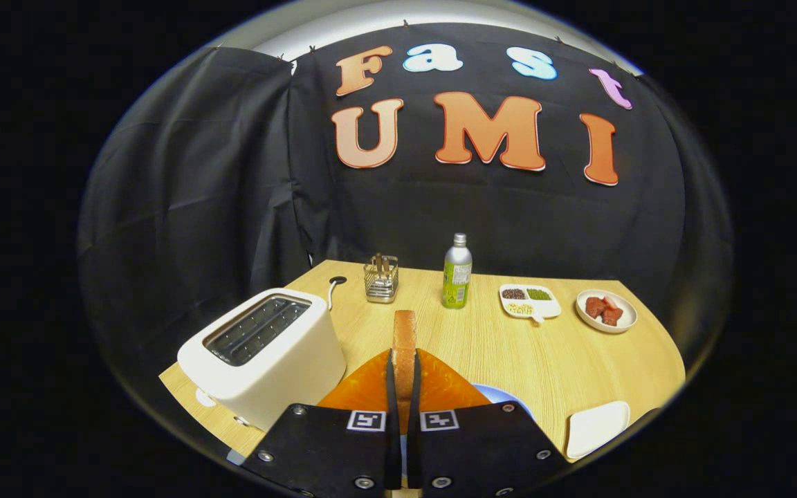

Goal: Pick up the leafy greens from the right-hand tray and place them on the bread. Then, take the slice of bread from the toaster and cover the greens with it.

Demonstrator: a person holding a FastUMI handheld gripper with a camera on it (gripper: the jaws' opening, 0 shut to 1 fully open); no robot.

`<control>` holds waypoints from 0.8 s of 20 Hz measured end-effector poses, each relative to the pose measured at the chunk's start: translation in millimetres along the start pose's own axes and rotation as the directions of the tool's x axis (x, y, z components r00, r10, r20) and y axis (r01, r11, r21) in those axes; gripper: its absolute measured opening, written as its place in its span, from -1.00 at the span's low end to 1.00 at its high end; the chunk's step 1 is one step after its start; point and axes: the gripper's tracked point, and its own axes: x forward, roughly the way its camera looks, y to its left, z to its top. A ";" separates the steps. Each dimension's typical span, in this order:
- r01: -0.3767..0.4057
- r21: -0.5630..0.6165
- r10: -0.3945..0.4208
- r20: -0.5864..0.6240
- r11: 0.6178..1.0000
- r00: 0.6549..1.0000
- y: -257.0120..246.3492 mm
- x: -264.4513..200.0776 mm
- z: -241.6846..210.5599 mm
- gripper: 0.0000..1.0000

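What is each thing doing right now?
tool: shut on the bread slice
bread slice: held upright, edge-on
toaster: slots empty
green bottle: upright, capped
divided dish: holds three fillings
round plate: holds red chunks
wire holder: upright

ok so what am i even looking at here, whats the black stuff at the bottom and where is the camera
The camera rides on handheld tongs that a person carries; it looks forward along their two fingers, the dark plates at the bottom. The fingers are pressed on a slice of bread, held upright on edge above an orange plate. Beside it on the wooden table stands a white toaster, its slots empty. Beyond are a wire holder, a green bottle, a divided dish of seeds, a plate of red chunks and a white tray.
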 end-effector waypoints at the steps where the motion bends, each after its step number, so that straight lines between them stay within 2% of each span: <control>1: -0.002 0.001 0.002 -0.010 1.000 1.000 -3.4 0.7 -6.8 -0.92; 6: -0.016 0.044 0.019 -0.073 0.999 0.997 -14.8 4.0 -45.3 -0.92; 16: 0.011 0.128 0.003 -0.113 0.992 0.994 -64.8 4.9 -76.7 -0.92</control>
